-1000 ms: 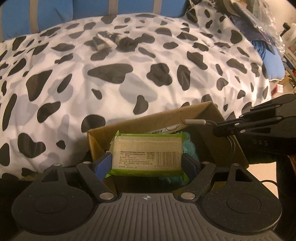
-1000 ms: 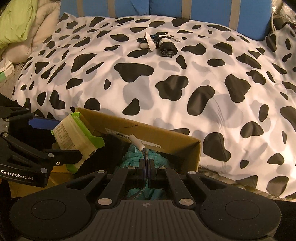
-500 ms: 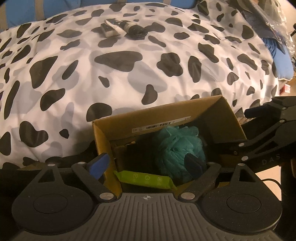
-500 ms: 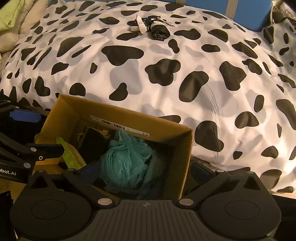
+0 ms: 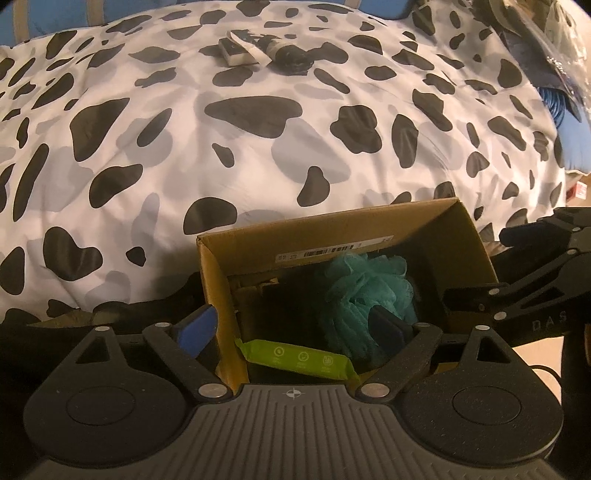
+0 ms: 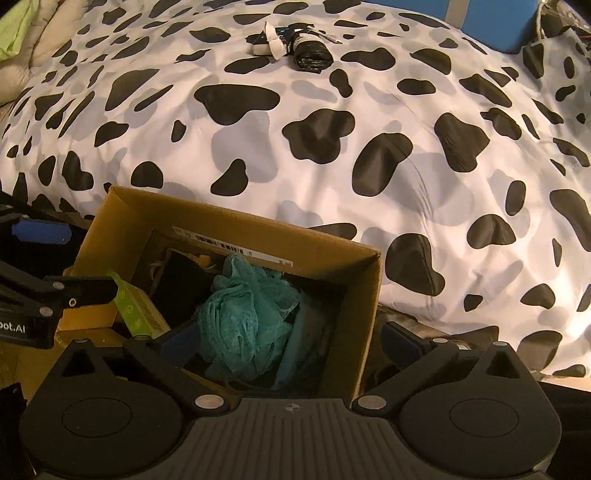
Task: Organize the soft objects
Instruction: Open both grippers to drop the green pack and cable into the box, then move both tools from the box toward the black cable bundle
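Observation:
An open cardboard box stands against the bed's near edge. Inside it lie a teal mesh bath sponge and a green wipes packet. My left gripper is open and empty, its fingers straddling the box's left wall above the packet. My right gripper is open and empty, straddling the box's right wall. A small black and white bundle lies far back on the bed.
The bed has a black-and-white cow-print duvet. Blue pillows line the back. A green and beige blanket lies at the far left. A plastic bag and blue fabric sit at the right edge.
My left gripper opened and dropped the green wipes packet into the box. My right gripper opened and let go of a thin white-tipped cord. Both now hover over the box.

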{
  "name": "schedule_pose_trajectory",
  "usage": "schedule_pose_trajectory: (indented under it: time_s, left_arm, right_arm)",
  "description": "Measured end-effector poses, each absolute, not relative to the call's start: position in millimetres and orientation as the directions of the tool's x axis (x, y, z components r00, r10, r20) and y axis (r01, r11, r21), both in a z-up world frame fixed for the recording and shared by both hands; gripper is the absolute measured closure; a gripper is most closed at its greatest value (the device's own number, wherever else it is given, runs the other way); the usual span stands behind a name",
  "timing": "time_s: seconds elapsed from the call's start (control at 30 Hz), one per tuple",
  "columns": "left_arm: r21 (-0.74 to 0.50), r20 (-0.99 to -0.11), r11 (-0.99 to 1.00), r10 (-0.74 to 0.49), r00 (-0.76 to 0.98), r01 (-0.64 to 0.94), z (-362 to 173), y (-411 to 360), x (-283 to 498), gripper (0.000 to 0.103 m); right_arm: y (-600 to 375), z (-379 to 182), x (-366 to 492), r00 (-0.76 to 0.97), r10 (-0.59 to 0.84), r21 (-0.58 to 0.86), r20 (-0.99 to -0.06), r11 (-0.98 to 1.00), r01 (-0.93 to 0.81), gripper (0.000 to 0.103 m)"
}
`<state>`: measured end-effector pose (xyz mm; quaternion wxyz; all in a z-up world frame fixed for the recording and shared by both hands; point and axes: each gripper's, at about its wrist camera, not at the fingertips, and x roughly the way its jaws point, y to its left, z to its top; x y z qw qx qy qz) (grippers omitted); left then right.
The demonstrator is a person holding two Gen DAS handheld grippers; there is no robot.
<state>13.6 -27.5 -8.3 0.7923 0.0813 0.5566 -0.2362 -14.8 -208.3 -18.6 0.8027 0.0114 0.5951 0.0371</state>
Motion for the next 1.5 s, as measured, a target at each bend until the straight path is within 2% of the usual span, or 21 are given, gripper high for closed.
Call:
schedule_pose_trajectory:
  time_s: [0.63, 0.97, 1.2, 1.23, 1.3, 1.33, 1.5]
  left_arm:
    - [-0.153, -0.891, 0.899, -0.305, 0.335, 0.411, 2.4, -19.8, 18.8, 0.014]
    - [-0.163, -0.81, 0.895, -0.362, 0.461, 0.415, 23.5, -18.6, 16.1, 0.014]
    - [-0.062, -0.804, 0.913, -0.286, 0.522, 0.404, 21.7, -25.6, 17.6, 0.013]
    - [-0.047, -0.799, 0.912, -0.279, 0.533, 0.407, 22.7, -26.7, 18.2, 0.013]
    - [-0.039, -0.786, 0.913, -0.279, 0.552, 0.405, 25.0, -25.8, 20.3, 0.002]
    - [-0.042, -0.78, 0.915, -0.281, 0.559, 0.4, 26.0, -25.1, 22.0, 0.0]
    - [-0.035, -0.782, 0.925, -0.261, 0.566, 0.378, 26.4, -22.3, 33.9, 0.0]
  right_arm:
    - [-211.6, -13.7, -11.8, 0.312, 0.067, 0.064, -0.948, 0.998, -0.02, 0.0]
    - [-224.3, -0.2, -5.1, 0.386, 0.048, 0.061, -0.921, 0.998, 0.021, 0.0]
    - [-235.4, 6.5, 2.3, 0.424, 0.031, 0.05, -0.905, 0.998, 0.033, 0.0]
    - [-237.2, 7.5, 4.6, 0.431, 0.025, 0.044, -0.902, 0.998, 0.034, 0.0]
    - [-241.2, 9.5, 8.4, 0.447, 0.016, 0.036, -0.895, 0.999, 0.038, 0.0]
    - [-243.1, 10.6, 10.5, 0.455, 0.012, 0.034, -0.89, 0.999, 0.04, 0.0]
    - [-252.7, 14.9, 19.9, 0.483, 0.03, 0.055, -0.875, 0.998, 0.039, 0.0]
